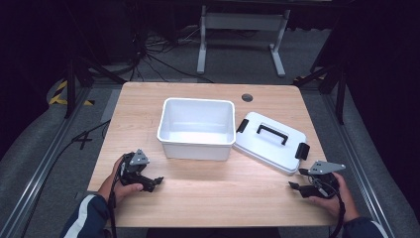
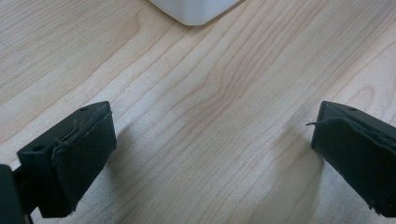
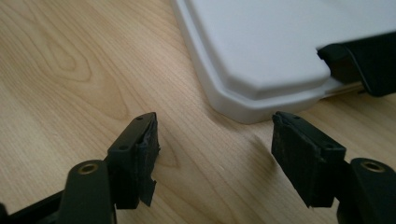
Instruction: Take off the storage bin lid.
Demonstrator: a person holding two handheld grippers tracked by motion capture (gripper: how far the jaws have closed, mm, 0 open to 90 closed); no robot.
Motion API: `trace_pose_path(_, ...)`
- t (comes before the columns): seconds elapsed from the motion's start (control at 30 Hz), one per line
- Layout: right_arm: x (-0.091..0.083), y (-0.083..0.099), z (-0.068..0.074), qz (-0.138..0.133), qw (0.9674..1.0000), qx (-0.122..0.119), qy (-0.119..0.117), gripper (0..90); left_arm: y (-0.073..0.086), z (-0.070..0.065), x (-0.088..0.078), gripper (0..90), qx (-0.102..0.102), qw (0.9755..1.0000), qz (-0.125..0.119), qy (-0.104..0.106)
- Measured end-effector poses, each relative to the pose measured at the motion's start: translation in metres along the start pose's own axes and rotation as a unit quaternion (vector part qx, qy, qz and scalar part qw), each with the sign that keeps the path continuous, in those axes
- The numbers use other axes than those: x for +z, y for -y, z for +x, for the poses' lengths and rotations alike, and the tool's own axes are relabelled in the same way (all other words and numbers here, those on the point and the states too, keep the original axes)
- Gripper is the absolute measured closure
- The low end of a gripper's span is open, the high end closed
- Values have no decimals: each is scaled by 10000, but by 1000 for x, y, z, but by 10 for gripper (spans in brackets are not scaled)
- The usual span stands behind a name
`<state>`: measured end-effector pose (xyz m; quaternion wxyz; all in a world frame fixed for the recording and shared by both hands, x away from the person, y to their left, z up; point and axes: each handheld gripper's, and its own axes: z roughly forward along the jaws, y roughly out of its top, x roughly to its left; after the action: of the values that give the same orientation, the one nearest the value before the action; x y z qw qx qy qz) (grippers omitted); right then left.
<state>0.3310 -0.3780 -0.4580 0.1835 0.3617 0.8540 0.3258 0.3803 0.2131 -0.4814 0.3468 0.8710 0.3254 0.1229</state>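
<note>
An open white plastic bin stands at the middle of the wooden table. Its white lid, with a black handle and black side clips, lies flat to the bin's right. My left gripper rests low at the front left, open, with bare wood between its pads. A corner of the bin shows beyond it. My right gripper sits at the front right, open, just short of the lid's near corner. Nothing is between its jaws. A black clip shows at the lid's edge.
A round cable hole sits in the table near its far edge. Beyond the table stand a white frame and cables on the grey floor. Bare wood lies between the two grippers along the front edge.
</note>
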Motion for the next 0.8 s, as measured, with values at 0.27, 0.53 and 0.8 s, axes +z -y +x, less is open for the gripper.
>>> trace_pose_path(0.27, 2, 12, -1, -389, 9985, 369, 67, 268, 0, 0, 1, 4, 15, 10000, -49, -22)
trace_pose_path(0.53, 2, 12, -1, -394, 9985, 373, 63, 267, 0, -1, 0, 5, -41, 10000, 4, -24)
trace_pose_path(0.8, 3, 11, -2, -378, 9986, 370, 70, 248, -1, -1, 1, 4, -4, 10000, -26, -18)
